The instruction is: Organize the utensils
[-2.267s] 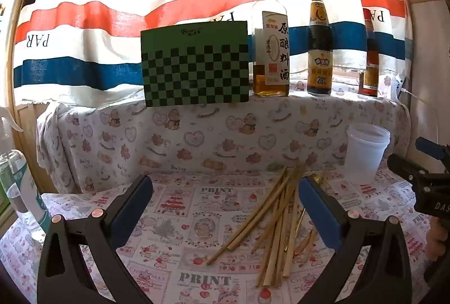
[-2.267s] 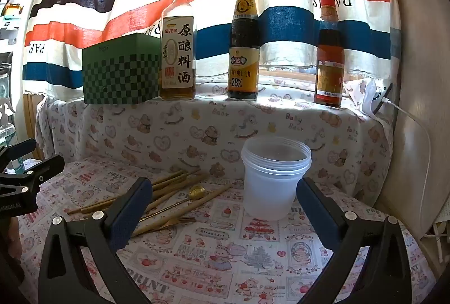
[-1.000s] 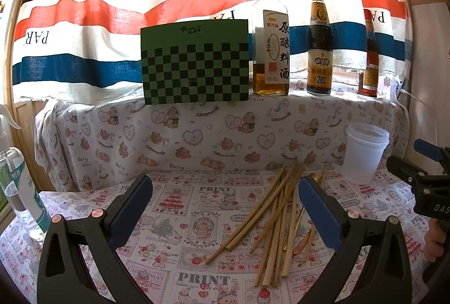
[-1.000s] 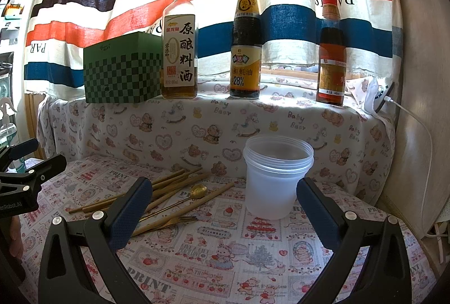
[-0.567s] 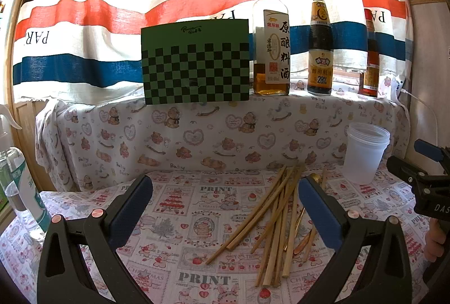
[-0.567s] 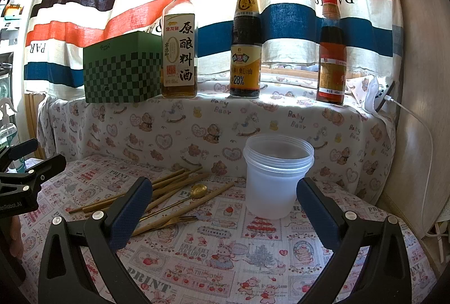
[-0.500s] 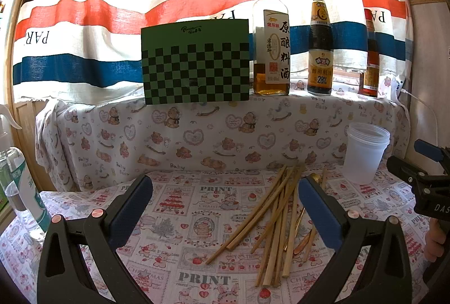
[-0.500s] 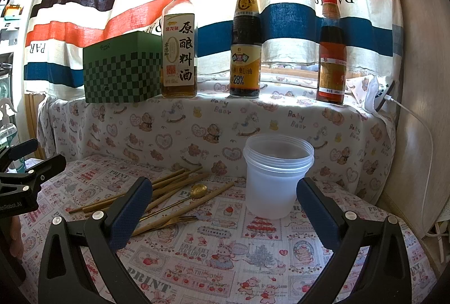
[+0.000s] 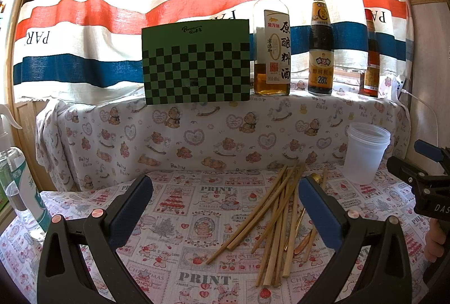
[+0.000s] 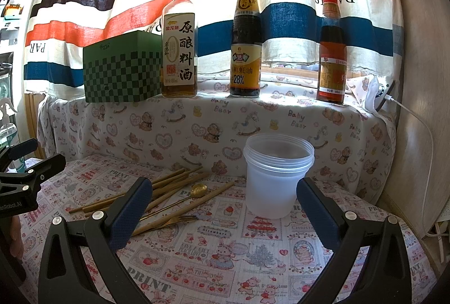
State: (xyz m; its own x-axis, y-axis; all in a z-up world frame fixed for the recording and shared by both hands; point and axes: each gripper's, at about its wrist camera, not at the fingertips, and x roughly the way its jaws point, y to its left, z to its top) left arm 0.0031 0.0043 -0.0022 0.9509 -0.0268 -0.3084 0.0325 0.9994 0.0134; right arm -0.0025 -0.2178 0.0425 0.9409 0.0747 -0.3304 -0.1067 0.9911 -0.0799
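Observation:
Several wooden chopsticks (image 9: 277, 215) lie fanned out on the printed tablecloth, with a gold spoon (image 10: 198, 189) and a gold fork (image 10: 174, 219) among them. A translucent plastic cup (image 10: 277, 174) stands upright to their right, empty as far as I can see. My left gripper (image 9: 225, 201) hangs open above the cloth, just left of the chopsticks, holding nothing. My right gripper (image 10: 225, 201) is open too, its right finger beside the cup and its left finger over the ends of the utensils. The other gripper shows at each view's edge.
On the raised shelf behind stand a green checkered box (image 9: 197, 62), a cooking wine bottle (image 9: 271, 42), a dark sauce bottle (image 9: 320, 51) and a red-capped bottle (image 10: 332, 51). A spray bottle (image 9: 17, 177) is at the far left. A white cable (image 10: 422, 129) hangs at the right wall.
Both views shifted only slightly over the last seconds. The utensils and the cup have not moved, and both grippers have stayed open.

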